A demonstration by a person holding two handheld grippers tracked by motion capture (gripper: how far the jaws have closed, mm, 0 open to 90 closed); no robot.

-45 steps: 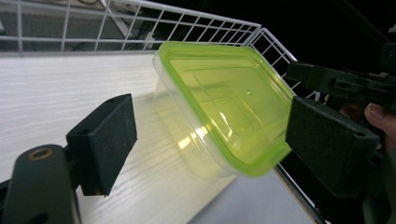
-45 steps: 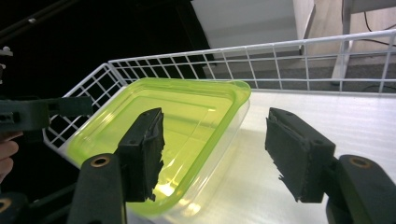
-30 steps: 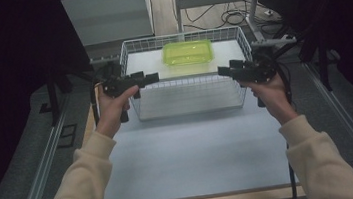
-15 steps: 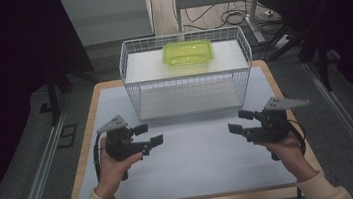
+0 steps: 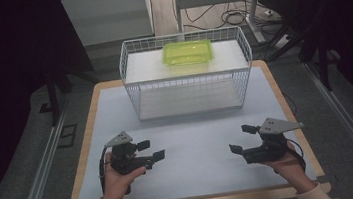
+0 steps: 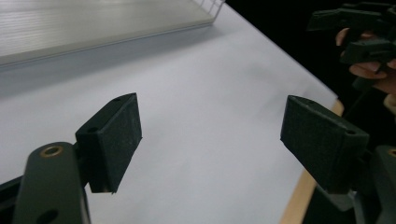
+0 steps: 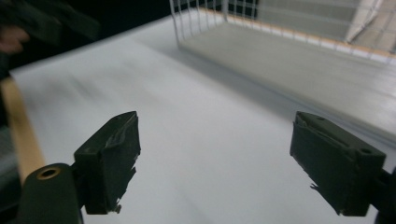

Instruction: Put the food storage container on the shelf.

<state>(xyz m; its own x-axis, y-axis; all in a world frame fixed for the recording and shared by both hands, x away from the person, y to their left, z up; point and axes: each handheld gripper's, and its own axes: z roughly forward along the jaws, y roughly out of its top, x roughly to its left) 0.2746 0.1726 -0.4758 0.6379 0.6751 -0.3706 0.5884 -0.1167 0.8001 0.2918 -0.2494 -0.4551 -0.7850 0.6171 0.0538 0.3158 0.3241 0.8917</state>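
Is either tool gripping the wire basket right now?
No: in the high view the left tool and right tool hang open over the mat, apart from the wire basket.

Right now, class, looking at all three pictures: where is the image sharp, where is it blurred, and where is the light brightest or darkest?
High view: sharp, the white basket and green box brightly lit, surroundings dark. Left gripper view: pads sharp, the table evenly lit, a soft shadow beside the basket, the right gripper blurred. Right gripper view: pads sharp, table streaked with blur, basket soft.
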